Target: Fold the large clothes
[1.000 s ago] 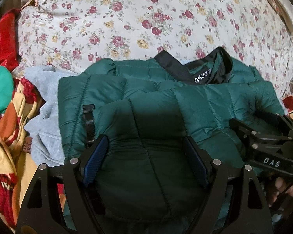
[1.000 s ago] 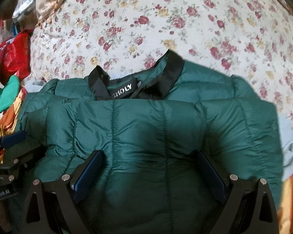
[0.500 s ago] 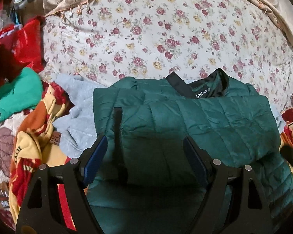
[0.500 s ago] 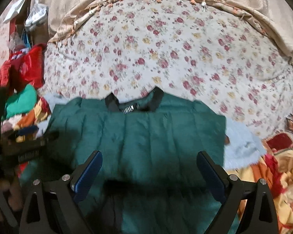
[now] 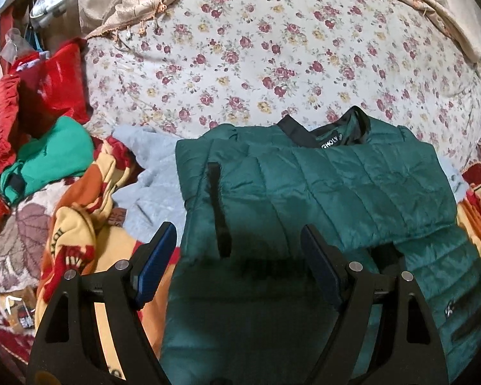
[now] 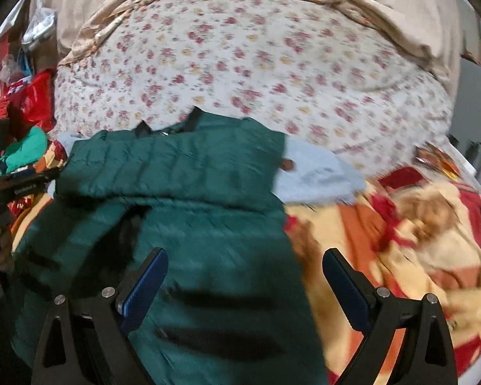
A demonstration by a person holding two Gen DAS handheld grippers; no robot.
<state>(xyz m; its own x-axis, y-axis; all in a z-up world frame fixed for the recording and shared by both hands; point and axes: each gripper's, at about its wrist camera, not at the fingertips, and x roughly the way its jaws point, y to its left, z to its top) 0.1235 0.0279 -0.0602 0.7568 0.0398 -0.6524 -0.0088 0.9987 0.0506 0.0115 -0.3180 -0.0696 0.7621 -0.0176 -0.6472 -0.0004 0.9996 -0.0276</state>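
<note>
– What lies on the bed, left to right?

– A red bag (image 5: 53,86) with something red inside, one bright green garment (image 5: 53,157), one yellow and orange blanket (image 5: 80,224), one pale grey sweater (image 5: 154,189), then one green quilted jacket (image 5: 320,192) spread on the flowered bedspread (image 5: 272,51), collar away from the cameras, upper part folded across.

– And the grippers?

– Left gripper (image 5: 239,263) tilts down over the jacket's near edge, jaws wide, holding nothing. Right gripper (image 6: 243,276) likewise hangs spread and empty above the jacket's right border, in a blurred view.
</note>
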